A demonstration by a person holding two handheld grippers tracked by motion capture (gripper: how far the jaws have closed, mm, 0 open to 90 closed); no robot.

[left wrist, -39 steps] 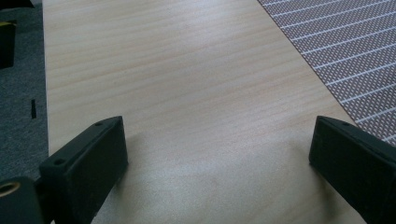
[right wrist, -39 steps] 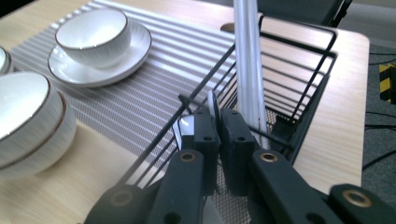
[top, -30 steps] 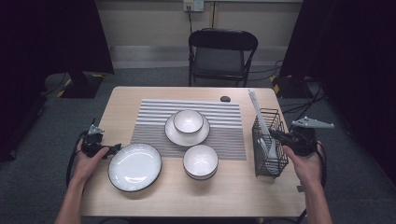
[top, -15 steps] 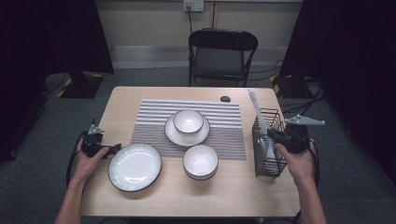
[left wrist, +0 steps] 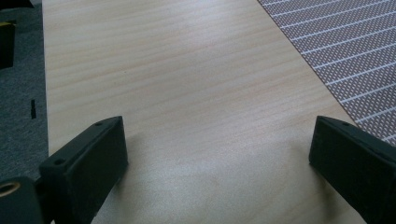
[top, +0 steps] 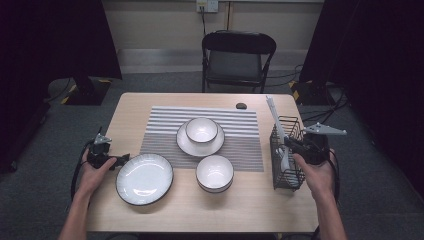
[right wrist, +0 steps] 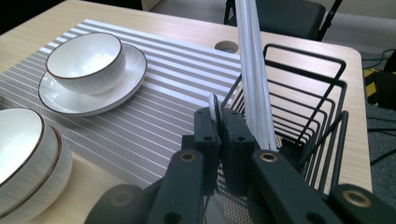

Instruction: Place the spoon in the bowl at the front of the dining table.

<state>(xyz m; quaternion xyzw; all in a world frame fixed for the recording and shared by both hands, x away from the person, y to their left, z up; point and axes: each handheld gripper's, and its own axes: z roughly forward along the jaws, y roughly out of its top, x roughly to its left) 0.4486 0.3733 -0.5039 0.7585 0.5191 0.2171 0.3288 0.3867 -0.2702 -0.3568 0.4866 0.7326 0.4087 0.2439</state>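
Right gripper view: the right gripper (right wrist: 218,122) pinches a white utensil (right wrist: 214,108) beside the wire basket (right wrist: 322,100) — left gripper (left wrist: 219,154) fingers spread over bare worktop (left wrist: 187,84).

plate (top: 144,178), two bowls (top: 214,172) (one on saucer (top: 186,142)).

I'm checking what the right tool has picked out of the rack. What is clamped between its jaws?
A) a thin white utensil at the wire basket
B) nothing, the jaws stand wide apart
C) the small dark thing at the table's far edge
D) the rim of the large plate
A: in the right gripper view the right tool has its jaws pressed together on a thin white utensil just beside the black wire basket.
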